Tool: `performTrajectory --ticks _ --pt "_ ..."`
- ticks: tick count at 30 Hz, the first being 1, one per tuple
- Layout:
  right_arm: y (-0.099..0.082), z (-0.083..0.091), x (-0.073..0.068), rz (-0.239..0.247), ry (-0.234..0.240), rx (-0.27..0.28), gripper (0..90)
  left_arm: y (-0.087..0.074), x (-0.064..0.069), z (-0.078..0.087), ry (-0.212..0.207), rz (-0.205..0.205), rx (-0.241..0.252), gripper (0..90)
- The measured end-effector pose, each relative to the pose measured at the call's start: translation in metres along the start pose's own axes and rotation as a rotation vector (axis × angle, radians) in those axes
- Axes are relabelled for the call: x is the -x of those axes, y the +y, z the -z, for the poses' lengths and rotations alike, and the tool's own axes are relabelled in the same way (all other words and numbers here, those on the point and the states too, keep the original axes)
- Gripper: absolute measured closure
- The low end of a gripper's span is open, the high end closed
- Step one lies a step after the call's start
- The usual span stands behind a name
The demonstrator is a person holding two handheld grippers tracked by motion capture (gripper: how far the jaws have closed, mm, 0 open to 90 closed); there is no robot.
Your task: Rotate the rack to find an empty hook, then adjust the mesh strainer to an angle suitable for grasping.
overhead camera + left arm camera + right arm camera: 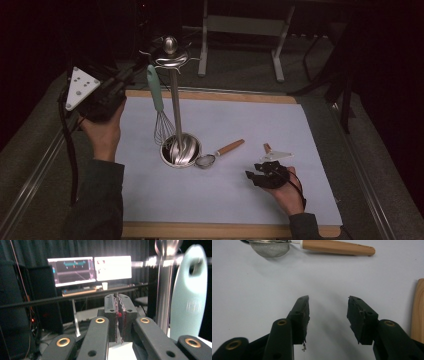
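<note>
Seen from the high view: one steel utensil stand (176, 100) with a round base on the white worktop (250, 195), one whisk (159, 107) with a pale green handle hanging from the stand's top ring, one small mesh strainer (218, 153) with a wooden handle lying just right of the base, one wood-handled tool (276, 153) lying further right.

From the left gripper view: whisk handle (188, 302) and stand post (163, 295) close up at the right, two lit monitors (90, 270) on a desk behind.

From the right gripper view: strainer (312, 247) lying beyond the jaws, edge of a wooden handle (418, 310) at the right.

Left gripper (127, 77) raised beside the top of the whisk handle; jaws nearly together, a thin slit between the pads (119, 315), nothing in them, handle apart on the right.

Right gripper (255, 172) low over the worktop, near the strainer; jaws (328, 315) standing about half apart, holding nothing, only bare white surface between.
</note>
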State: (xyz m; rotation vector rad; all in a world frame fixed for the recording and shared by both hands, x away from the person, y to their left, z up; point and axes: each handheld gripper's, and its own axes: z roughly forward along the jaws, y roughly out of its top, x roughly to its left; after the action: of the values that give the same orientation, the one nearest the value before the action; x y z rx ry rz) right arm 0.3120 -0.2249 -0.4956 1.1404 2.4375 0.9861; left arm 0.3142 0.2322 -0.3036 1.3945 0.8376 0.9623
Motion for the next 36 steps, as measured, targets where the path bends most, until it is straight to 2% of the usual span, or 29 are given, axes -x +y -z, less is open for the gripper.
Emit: performTrajectory --ticks 4,11,12,18,23,26,32,36 --pt "0.001 -0.002 -0.002 0.000 0.003 -0.006 51.0 -0.017 -0.001 0.006 -0.015 -0.008 -0.043 86.2" --pt "0.001 -0.002 -0.003 0.006 0.002 -0.001 51.1 -0.051 -0.002 0.010 -0.033 0.026 -0.128 85.5" --pt "0.001 -0.002 -0.003 0.006 0.002 -0.001 51.1 -0.051 -0.002 0.010 -0.033 0.026 -0.128 85.4" --pt "0.002 -0.002 -0.005 0.014 0.006 0.001 52.7 -0.083 -0.001 0.011 -0.032 0.040 -0.214 81.7" --pt "0.003 -0.003 -0.008 0.016 0.017 -0.006 54.5 -0.113 0.001 0.012 -0.031 0.063 -0.277 79.3" --pt "0.004 -0.004 -0.011 0.019 0.021 -0.006 55.6 -0.136 0.003 0.013 -0.028 0.081 -0.321 78.4" --pt "0.011 -0.007 -0.018 0.046 0.024 -0.003 55.8 -0.176 0.008 0.017 -0.026 0.117 -0.401 75.8" --pt "0.019 -0.009 -0.025 0.066 0.029 0.008 55.6 -0.199 0.013 0.019 -0.021 0.101 -0.455 73.3"
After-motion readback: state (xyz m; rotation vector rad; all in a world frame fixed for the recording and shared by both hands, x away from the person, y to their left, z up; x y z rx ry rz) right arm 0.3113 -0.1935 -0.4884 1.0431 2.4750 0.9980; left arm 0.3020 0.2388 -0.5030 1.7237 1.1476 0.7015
